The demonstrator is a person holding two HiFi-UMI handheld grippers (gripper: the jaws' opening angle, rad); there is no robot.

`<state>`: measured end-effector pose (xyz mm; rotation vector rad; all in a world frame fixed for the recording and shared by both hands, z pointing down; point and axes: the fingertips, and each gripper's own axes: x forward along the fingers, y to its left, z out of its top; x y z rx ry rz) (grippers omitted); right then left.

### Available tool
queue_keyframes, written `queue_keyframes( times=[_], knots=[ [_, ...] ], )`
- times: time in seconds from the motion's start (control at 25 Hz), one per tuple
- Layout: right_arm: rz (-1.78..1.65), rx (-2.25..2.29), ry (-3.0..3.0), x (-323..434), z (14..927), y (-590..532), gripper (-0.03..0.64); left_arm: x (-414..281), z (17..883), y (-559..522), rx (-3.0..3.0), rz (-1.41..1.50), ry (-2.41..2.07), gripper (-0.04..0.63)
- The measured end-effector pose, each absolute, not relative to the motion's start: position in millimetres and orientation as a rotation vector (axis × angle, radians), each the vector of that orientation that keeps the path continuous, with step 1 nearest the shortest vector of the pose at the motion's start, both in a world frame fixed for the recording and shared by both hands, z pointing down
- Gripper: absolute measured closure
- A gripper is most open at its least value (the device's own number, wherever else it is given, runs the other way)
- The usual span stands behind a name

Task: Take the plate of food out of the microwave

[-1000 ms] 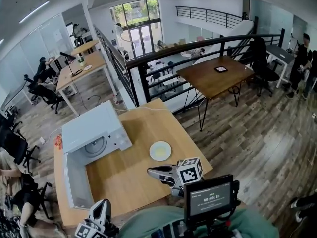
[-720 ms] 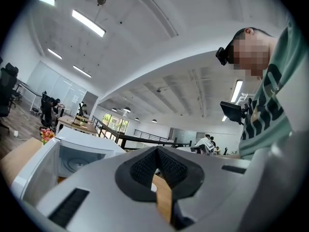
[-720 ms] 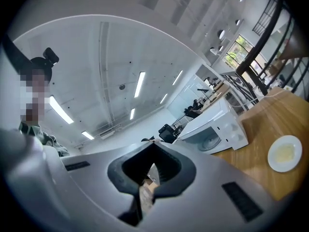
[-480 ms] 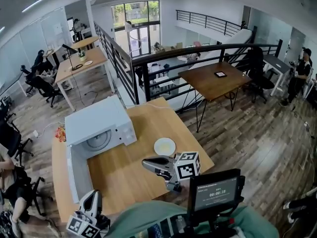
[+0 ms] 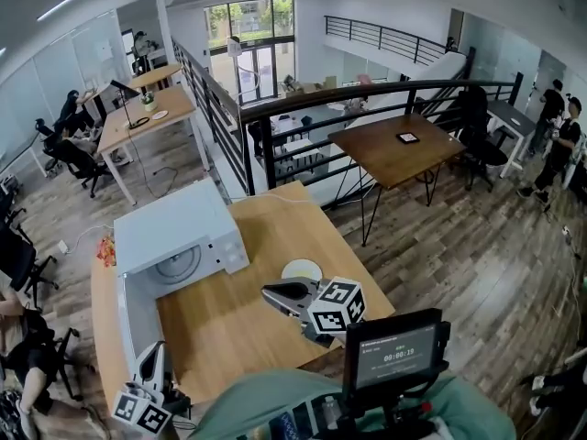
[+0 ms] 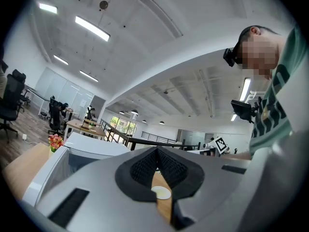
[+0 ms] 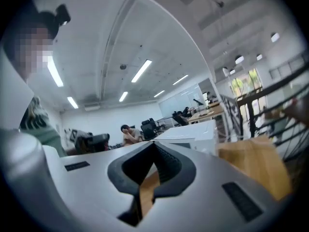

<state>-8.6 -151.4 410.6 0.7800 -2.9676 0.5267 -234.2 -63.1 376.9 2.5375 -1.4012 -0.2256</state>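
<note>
On the wooden table (image 5: 266, 227) — microwave (image 5: 174, 232) open, turntable (image 5: 177, 264) inside — plate (image 5: 301, 268) outside.

Both tongs share one build: the left gripper (image 5: 151, 354) and the right gripper (image 5: 269, 293) have smooth silver-grey shells that taper to a point. Behind its jaws each carries a white cube (image 5: 336, 306) printed with black square markers. Seen along the jaws, black ribbed pads (image 6: 144, 167) line a diamond-shaped recess, with a black oblong slot (image 6: 68, 204) let into the shell on either side. Behind the right gripper sits a black-framed screen (image 5: 394, 356) showing pale digits. The person wears a pale green top (image 5: 266, 403) with dark lettering, and a black head-mounted camera (image 6: 231, 56).
</note>
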Motion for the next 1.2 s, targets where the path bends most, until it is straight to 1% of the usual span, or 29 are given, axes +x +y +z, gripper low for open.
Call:
queue_keyframes(
  times=[0.12,0.16,0.24,0.48,1.2],
  knots=[
    [0.032,0.968,-2.808,5,417,-169,0.611,-239,377,-74,2.482,-0.233,-1.439,0.604],
    [-0.067,0.994,-2.769,9,417,-171,0.611,-239,378,-75,2.469,-0.228,-1.452,0.603],
    [-0.153,1.010,-2.755,13,416,-171,0.611,-240,380,-77,2.454,-0.216,-1.472,0.603],
    [-0.120,0.999,-2.785,8,413,-174,0.611,-253,385,-79,2.420,-0.216,-1.500,0.603],
    [-0.110,0.985,-2.792,5,416,-171,0.611,-245,395,-82,2.426,-0.201,-1.467,0.604]
  ],
)
